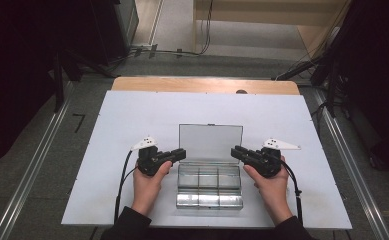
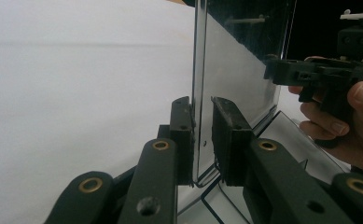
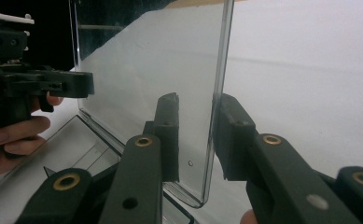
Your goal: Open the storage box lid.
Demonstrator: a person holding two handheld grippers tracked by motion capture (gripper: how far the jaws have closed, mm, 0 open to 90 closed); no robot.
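The white table (image 1: pixel 132 115) is the largest item, and the clear plastic box (image 1: pixel 209 185) stands on it, near the person's edge and midway across; all places below are given from that box. Its tray is divided into compartments, which look empty as far as the high view shows, and its lid (image 1: pixel 210 141) stands upright at the far side of the tray, hinged there. The left gripper (image 1: pixel 178 154) is at the lid's left edge, the right gripper (image 1: pixel 238 152) at its right edge, each reaching in level from its own side. In the left gripper view the jaws straddle the lid's edge (image 2: pixel 198 93) low down, one pad against the pane and the other a sliver off it, so it brackets rather than clamps. In the right gripper view the jaws likewise stand either side of the edge (image 3: pixel 219 93) with a gap on both faces: released, not clenched. Judgement: the box will be light, stiff and slick, with thin walls liable to crack or scuff under hard pinching; the lid edges near the hinge are the sound places to hold, both sides together, to avoid twisting the hinge. A light tray may slide or tip when the lid is pushed. A strip of bare wood (image 1: pixel 202 85) lies beyond the box at the table's far end, and dark stands and cables (image 1: pixel 182 50) on the floor farther off; nothing on the table obstructs the lid's swing.
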